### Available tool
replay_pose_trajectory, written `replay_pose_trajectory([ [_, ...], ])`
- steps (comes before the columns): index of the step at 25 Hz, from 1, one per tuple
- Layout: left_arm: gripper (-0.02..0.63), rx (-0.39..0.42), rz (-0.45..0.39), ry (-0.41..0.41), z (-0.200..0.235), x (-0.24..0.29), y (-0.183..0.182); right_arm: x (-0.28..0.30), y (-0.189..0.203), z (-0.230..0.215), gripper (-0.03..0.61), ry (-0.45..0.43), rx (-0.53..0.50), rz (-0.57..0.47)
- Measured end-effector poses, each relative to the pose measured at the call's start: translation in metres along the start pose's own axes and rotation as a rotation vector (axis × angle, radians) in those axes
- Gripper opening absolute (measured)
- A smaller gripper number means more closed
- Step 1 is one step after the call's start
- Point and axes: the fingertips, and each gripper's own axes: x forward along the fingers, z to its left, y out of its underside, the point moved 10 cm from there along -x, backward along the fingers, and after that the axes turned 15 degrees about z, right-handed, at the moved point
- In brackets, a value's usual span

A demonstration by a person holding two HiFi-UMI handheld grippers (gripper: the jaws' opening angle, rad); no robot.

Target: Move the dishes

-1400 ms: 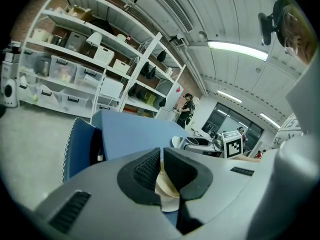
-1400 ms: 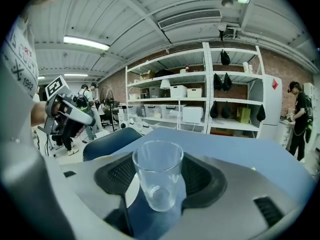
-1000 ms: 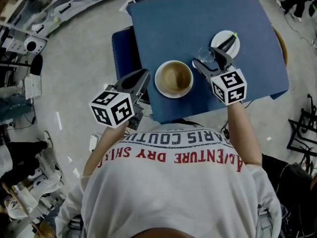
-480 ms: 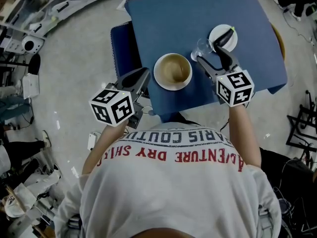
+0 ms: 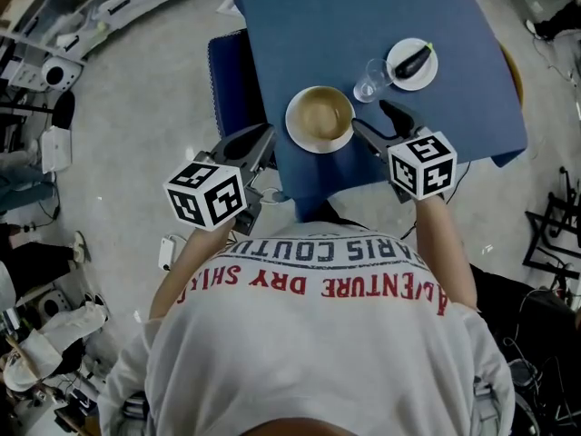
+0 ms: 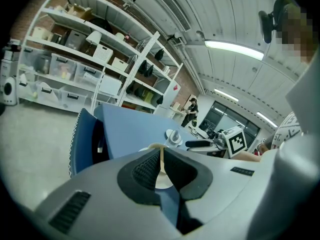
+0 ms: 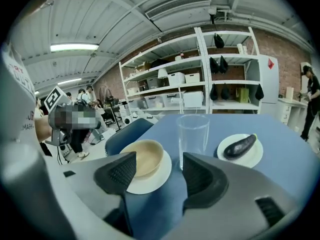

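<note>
**Both grippers empty, dishes sitting on the table**

My left gripper (image 5: 261,142) hangs just off the near-left edge of the blue-covered table (image 5: 345,25), close to the dark blue chair (image 5: 229,80). In the left gripper view my fingers are squeezed nearly together. Only a thin slit is left between the ribbed pads (image 6: 145,169), and nothing is pinched in it (a bit of bowl rim shows through it, well beyond).

My right gripper (image 5: 372,116) is over the near part of the table. Its fingers are spread wide with only bare blue cloth between them.

Dishes:
- The tan round bowl (image 5: 320,116) sits on a white round plate (image 7: 150,181) near the table's front edge, just left of my right gripper's tips.
- The clear glass tumbler (image 5: 369,82) stands upright just ahead of the right gripper, beside the bowl's plate and apart from it.
- The small white saucer (image 5: 427,75) is right of the glass and close to it, with a dark purple eggplant (image 5: 413,60) lying across it.
</note>
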Motion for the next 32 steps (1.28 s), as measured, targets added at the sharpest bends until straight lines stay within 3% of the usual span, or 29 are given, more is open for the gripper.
replay_pose_trajectory([
  [5,0.043,-0.007,0.007,-0.015,-0.006,-0.002,0.006,0.014,0.012,0.005,0.281,-0.069,0.065,0.05],
  [25,0.043,-0.025,-0.015,-0.039,0.001,-0.006,0.009,0.051,0.03,-0.002,0.139,-0.324,0.614,0.135],
  [29,0.043,-0.022,-0.023,-0.038,0.001,-0.003,0.009,0.053,0.03,-0.004,0.126,-0.327,0.645,0.13],
  [32,0.043,-0.021,-0.021,-0.04,0.0,-0.004,0.009,0.049,0.032,-0.004,0.068,-0.292,0.663,0.128],
])
